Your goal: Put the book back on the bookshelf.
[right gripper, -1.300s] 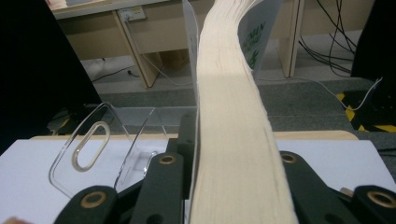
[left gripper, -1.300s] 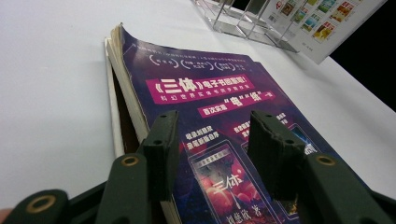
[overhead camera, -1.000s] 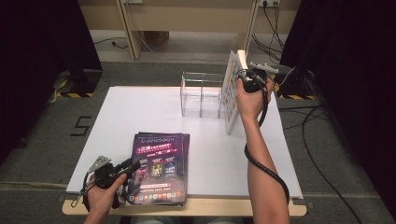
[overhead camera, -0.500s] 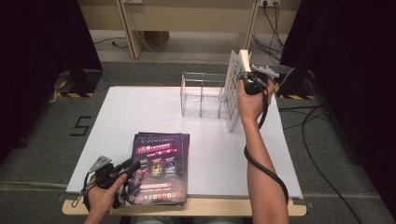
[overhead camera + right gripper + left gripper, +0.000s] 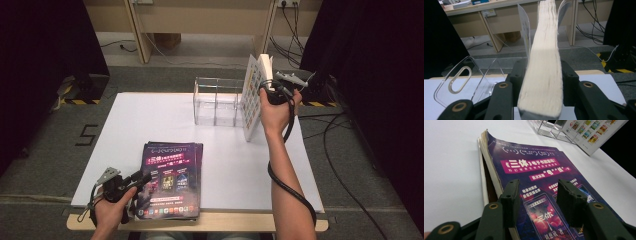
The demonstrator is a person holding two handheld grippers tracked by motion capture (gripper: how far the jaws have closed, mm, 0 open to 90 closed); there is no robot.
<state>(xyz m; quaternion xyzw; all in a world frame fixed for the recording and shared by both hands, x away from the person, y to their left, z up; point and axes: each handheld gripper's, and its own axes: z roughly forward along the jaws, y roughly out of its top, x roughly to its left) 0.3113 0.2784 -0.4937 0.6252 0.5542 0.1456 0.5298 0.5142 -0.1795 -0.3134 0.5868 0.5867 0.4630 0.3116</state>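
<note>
A thick white book (image 5: 252, 100) stands upright on its edge at the table's far right, against the end of a clear acrylic rack (image 5: 216, 102). My right gripper (image 5: 265, 89) is at its top. The page block (image 5: 544, 50) rises between the jaws, which have just been opening and stand close beside it without pressing. A stack of purple-covered magazines (image 5: 170, 180) lies flat at the near edge. My left gripper (image 5: 142, 179) hovers at the stack's left side, open. Its jaws (image 5: 537, 186) are over the purple cover (image 5: 536, 162) with nothing between them.
The white table top (image 5: 150, 120) is bare on the left and in the middle. The rack's clear divider with a slot handle (image 5: 461, 80) is left of the book. The white book's cover (image 5: 594, 132) shows far off. Cables lie on the floor beyond the right edge.
The right hand has shifted slightly at the top of the white book, which stays upright. The left hand and the magazine stack have kept still.
</note>
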